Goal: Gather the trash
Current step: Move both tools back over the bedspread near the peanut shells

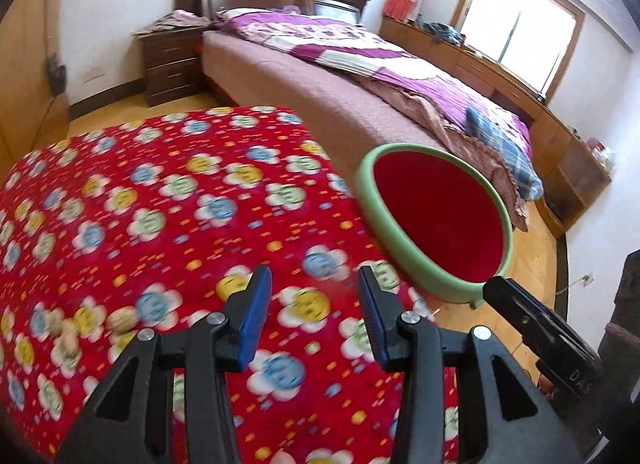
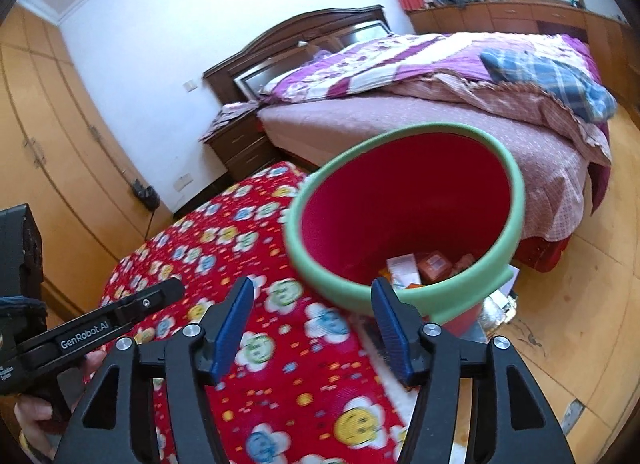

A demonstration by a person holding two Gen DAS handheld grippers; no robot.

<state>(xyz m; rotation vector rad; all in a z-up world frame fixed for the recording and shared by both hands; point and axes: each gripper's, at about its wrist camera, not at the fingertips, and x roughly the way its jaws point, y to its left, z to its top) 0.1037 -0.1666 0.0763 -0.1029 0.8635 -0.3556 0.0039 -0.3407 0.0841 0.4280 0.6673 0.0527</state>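
Bedroom walls, a dark wooden bed (image 1: 360, 75) with a purple quilt and a nightstand (image 1: 172, 63) fill the background, and in front of us lies a table draped in a red flowered cloth (image 1: 160, 203). We hold our left gripper (image 1: 314, 318) low over the near part of the cloth, its blue pads spread apart with nothing between them. Near the cloth's left edge sit a few walnuts (image 1: 122, 322), blurred, lying close together. Off the cloth's right edge stands a red bin with a green rim (image 1: 432, 276); the rim overlaps that edge in the left view, though we cannot tell if it touches. Our right gripper (image 2: 312, 322) hovers near the cloth's right edge, released and empty, its right finger just in front of the green rim (image 2: 360, 296). Inside the bin lie small packets and boxes (image 2: 430, 266), orange and white, down at the bottom. On the yellow wooden floor (image 2: 560, 324) beside the bin lies some crumpled wrapping (image 2: 498, 306), too blurred for us to identify.
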